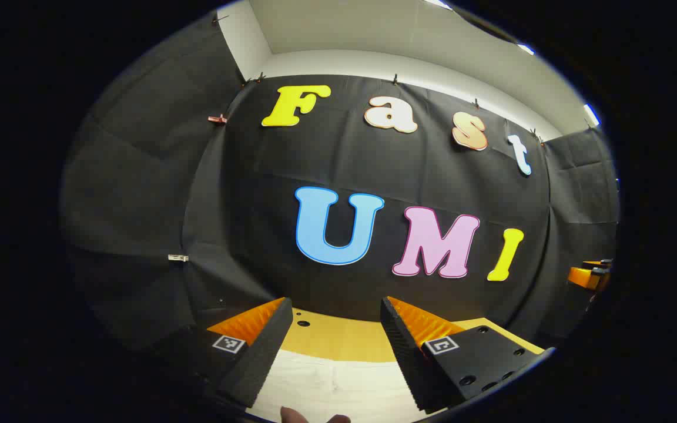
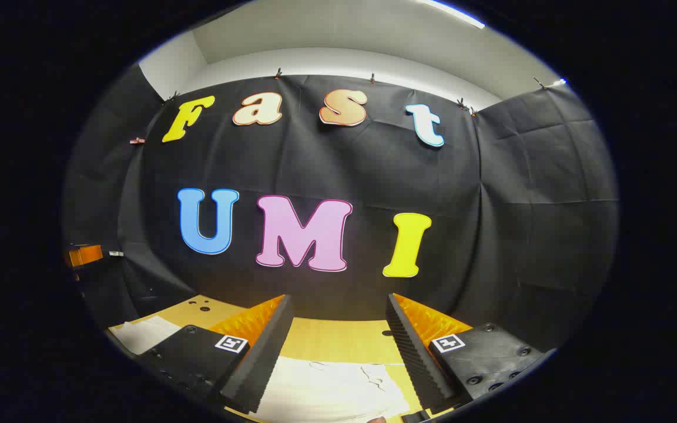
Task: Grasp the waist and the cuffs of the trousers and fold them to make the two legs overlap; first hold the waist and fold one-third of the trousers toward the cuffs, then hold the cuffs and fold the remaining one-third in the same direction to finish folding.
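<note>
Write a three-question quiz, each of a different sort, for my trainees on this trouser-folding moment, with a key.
1. True or false: the left gripper is shut on the white trousers.
2. Multiple choice: in the right gripper view, the trousers lie on (A) a black cloth, (B) a yellow table, (C) a blue tray.
3. Fill in: the right gripper holds its fingers ____, with nothing between them.

Key
1. False: its fingers stand apart above the cloth.
2. B, the yellow table.
3. open
</note>
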Demonstrator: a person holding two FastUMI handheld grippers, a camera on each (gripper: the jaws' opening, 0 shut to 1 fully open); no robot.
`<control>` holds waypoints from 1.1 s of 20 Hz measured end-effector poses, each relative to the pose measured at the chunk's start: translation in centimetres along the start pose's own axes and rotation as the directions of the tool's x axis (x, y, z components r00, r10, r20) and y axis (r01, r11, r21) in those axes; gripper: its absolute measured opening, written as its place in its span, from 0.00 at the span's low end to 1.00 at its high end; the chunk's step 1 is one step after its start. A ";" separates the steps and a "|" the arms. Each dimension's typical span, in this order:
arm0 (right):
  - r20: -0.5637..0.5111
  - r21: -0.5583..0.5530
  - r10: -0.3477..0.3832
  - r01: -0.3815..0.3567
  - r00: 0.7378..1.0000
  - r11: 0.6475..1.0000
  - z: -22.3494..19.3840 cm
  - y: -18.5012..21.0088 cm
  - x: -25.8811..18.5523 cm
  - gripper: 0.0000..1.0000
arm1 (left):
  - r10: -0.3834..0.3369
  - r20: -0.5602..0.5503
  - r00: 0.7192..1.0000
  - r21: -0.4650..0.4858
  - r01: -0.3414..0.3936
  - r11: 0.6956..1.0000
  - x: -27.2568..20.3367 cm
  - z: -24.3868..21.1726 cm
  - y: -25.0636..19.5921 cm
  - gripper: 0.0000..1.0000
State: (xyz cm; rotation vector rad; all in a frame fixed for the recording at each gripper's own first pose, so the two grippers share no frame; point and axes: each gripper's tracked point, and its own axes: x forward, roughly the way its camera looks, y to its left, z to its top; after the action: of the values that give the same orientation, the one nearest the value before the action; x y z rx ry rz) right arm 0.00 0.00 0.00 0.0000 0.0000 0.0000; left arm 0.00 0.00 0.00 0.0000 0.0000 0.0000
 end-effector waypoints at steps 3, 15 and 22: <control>-0.012 -0.011 0.011 -0.011 1.000 1.000 -0.5 1.0 -0.1 0.97 | -0.001 -0.004 1.000 0.006 0.001 1.000 0.1 -0.5 0.1 0.95; -0.022 -0.031 -0.010 0.009 1.000 0.999 -0.8 0.5 -0.2 0.97 | 0.044 -0.021 0.999 0.056 -0.043 0.998 -0.4 -0.9 3.4 0.95; -0.063 -0.168 -0.043 0.032 0.997 0.985 -2.5 -1.9 -1.1 0.97 | -0.042 -0.173 0.984 0.312 0.096 0.945 -1.1 -5.9 6.3 0.95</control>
State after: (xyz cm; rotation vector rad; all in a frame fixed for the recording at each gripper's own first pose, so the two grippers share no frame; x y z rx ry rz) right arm -1.13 -1.89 -2.53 -0.1677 0.0661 -0.0378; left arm -1.09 6.25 -5.94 0.3257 0.1654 -0.0705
